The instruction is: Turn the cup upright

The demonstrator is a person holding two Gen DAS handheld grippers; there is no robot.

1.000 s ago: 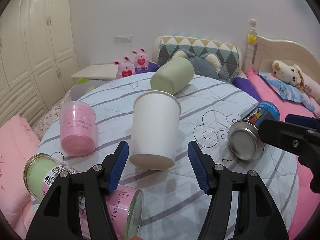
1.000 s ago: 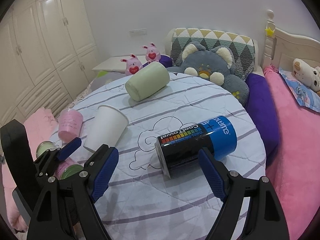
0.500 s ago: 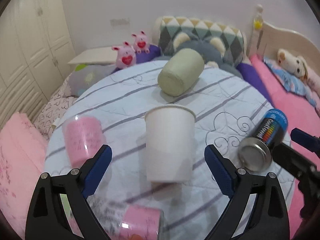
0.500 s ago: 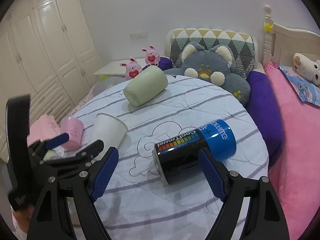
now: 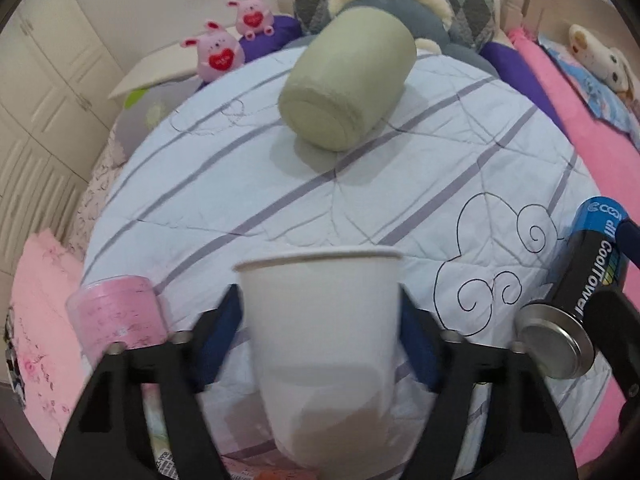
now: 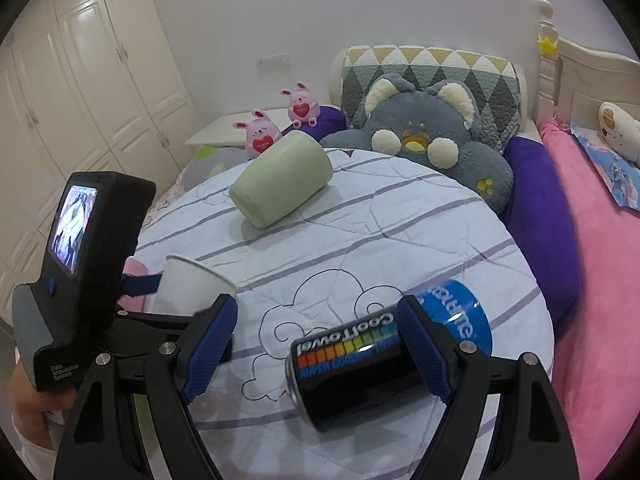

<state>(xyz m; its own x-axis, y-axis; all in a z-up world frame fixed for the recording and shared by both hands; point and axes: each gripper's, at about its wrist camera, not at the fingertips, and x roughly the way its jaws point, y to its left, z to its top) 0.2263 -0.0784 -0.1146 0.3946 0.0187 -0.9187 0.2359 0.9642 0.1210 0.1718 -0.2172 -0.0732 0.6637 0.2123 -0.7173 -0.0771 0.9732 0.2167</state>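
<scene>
Left gripper (image 5: 320, 320): closed on the white paper cup (image 5: 322, 344), pads against both sides, cup mouth-up at the near edge of the quilted round table (image 5: 360, 208) (image blurred). Right gripper (image 6: 316, 344): jaws spread wide, holding nothing, straddling a CoolTowel can (image 6: 384, 360) lying on its side. Beyond: pink cup (image 5: 120, 316); green cup (image 5: 348, 88) on its side, grey plush cat (image 6: 428, 136) behind.

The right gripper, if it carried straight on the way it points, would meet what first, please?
Most likely the black-and-blue can lying on its side between the open right gripper's blue pads, though depth is hard to judge.
</scene>
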